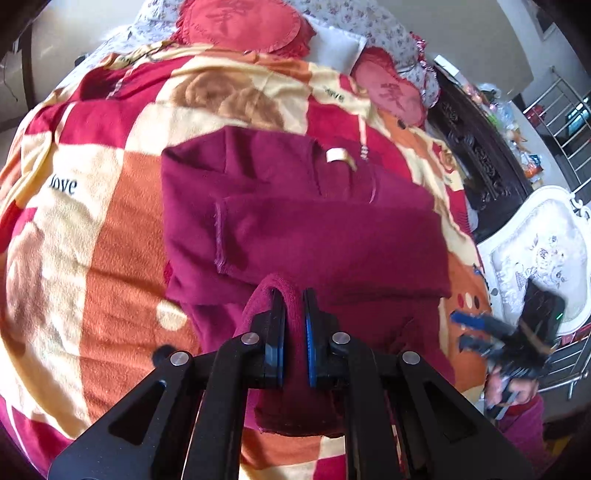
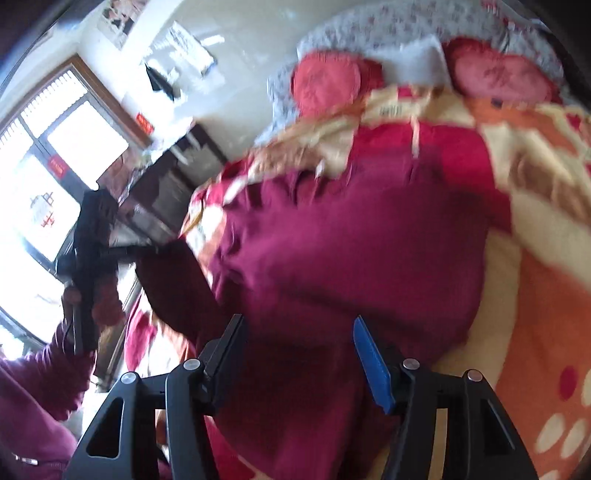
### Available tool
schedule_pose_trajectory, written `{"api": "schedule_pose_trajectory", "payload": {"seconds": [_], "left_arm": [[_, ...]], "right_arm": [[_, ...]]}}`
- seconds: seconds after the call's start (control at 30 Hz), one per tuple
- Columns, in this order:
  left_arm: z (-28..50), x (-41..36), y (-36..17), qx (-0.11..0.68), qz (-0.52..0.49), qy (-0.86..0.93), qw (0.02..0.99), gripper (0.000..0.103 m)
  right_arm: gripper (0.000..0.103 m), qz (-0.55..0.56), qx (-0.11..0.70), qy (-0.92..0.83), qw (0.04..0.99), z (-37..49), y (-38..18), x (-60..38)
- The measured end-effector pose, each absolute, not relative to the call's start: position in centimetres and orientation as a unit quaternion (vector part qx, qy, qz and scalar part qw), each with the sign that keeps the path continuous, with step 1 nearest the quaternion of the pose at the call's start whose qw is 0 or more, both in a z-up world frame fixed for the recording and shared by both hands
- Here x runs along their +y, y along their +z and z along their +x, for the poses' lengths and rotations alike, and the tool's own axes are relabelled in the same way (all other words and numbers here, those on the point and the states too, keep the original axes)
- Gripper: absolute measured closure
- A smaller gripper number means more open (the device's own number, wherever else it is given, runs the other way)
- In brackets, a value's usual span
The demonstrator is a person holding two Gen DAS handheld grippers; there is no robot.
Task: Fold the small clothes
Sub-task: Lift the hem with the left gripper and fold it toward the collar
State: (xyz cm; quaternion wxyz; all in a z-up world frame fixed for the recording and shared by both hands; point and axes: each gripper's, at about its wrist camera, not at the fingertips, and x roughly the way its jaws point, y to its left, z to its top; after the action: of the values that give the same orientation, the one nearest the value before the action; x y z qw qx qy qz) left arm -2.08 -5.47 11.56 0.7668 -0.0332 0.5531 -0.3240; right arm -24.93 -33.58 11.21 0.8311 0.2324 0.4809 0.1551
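A dark maroon knitted garment [image 1: 295, 229] lies on a plush blanket checked in red, orange and cream [image 1: 92, 229] that covers the bed. It sits toward the blanket's right edge, with the wide cream and orange squares bare to its left. In the left wrist view one part of it is folded across the middle, its raw hem running down the left side, and a small cream label [image 1: 336, 155] shows near the far end of the cloth.

The left gripper [image 1: 294, 295] is clenched on a fold of the garment at its near edge; the maroon cloth bulges up between the black fingers and wraps over the left one.

Beyond the garment, at the head of the bed, two round red cushions [image 1: 240, 22] rest against a floral-print cover.

Further right, the right gripper [image 2: 297, 325] hangs over the near part of the garment with its jaws apart, one black finger and one blue-padded finger [image 2: 373, 365] standing clear of the cloth, nothing clamped between them. The right wrist view is blurred. A white ornate chair [image 1: 543, 251] stands past the blanket's right edge.
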Motion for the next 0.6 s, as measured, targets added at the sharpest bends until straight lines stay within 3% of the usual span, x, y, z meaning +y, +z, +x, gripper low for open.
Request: {"api": "schedule_pose_trajectory", "payload": {"seconds": [0.17,0.23,0.27,0.3,0.6], "left_arm": [[-2.2,-4.7,11.0,0.561,-0.038,-0.314,0.765,0.096],[-2.4,-4.4,10.9,0.561,-0.041,-0.311,0.766,0.096],[-2.4,-4.2,11.0,0.562,-0.043,-0.311,0.765,0.096],[-2.4,-4.1,11.1,0.561,-0.044,-0.312,0.765,0.096],[1.7,-4.8,14.4,0.523,-0.076,-0.312,0.790,0.096]], "right_arm": [[0.047,0.159,0.538,0.139,0.816,-25.0,6.3,-30.3],[0.066,0.129,0.551,0.121,0.815,-24.6,5.0,-29.6],[0.085,0.107,0.554,0.108,0.819,-24.6,4.8,-29.2],[0.095,0.107,0.547,0.110,0.823,-24.7,5.1,-29.2],[0.095,0.122,0.431,0.048,0.893,-22.5,13.5,-34.2]]}}
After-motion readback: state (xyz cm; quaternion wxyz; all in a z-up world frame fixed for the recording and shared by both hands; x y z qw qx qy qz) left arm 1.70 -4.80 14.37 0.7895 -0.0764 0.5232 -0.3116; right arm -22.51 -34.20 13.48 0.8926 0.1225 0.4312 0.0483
